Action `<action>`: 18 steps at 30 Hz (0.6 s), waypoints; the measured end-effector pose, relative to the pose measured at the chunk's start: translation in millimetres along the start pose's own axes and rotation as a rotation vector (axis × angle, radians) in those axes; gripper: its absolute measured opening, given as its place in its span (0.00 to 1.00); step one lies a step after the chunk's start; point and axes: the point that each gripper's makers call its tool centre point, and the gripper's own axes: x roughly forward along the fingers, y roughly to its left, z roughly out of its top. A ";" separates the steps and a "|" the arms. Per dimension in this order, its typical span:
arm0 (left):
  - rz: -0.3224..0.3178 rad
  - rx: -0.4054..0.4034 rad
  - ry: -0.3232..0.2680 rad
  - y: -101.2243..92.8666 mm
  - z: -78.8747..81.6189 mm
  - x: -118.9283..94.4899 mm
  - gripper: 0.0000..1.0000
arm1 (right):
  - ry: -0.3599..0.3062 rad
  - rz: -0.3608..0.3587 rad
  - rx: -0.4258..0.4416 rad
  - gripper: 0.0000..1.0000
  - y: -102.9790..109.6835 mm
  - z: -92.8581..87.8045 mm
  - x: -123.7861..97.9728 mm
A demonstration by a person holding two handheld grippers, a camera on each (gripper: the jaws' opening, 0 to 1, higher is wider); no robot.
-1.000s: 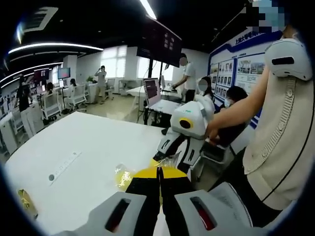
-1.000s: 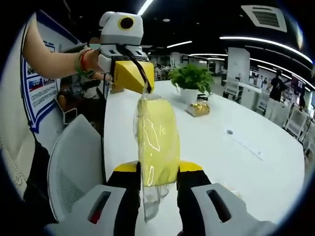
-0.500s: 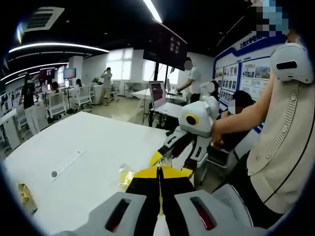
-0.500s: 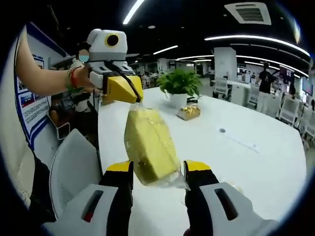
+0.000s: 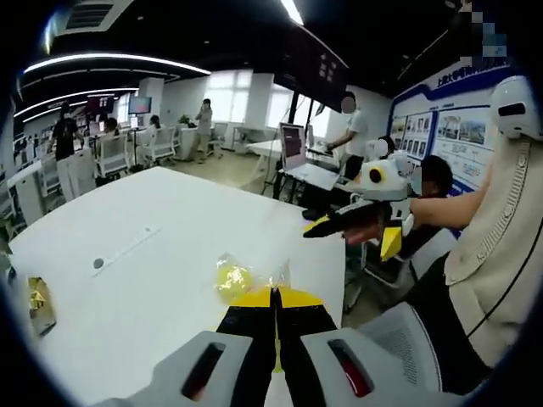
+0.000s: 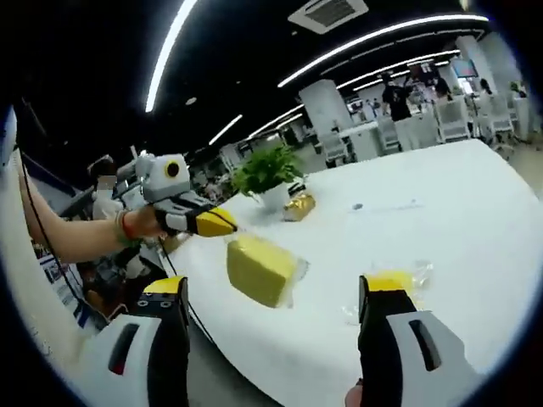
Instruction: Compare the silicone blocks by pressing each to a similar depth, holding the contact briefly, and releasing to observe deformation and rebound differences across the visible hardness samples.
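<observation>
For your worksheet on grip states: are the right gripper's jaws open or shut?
Open. The right gripper shows its jaws wide apart, the wrapped yellow block between them touching neither.

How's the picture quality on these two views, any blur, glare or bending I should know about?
Left gripper view: strong fisheye bending, ceiling light strips blown out, the small yellow bagged block on the white table soft. Right gripper view: the same curvature, the yellow block hanging from the left gripper slightly motion-blurred, the background dim, the potted plant fairly sharp.

right tool point(image 6: 271, 297) opened, released bagged block point(image 6: 259, 270)
</observation>
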 end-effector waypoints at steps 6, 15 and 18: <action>0.034 -0.049 0.018 19.3 -21.7 9.1 0.00 | -0.075 -0.118 0.028 0.78 -11.1 4.5 -36.0; 0.064 -0.120 0.013 52.6 -41.0 27.5 0.00 | -0.091 -0.252 0.071 0.76 -16.3 -12.4 -75.0; 0.063 -0.175 -0.008 60.2 -41.6 33.3 0.00 | -0.097 -0.290 0.083 0.75 -18.1 -16.0 -82.0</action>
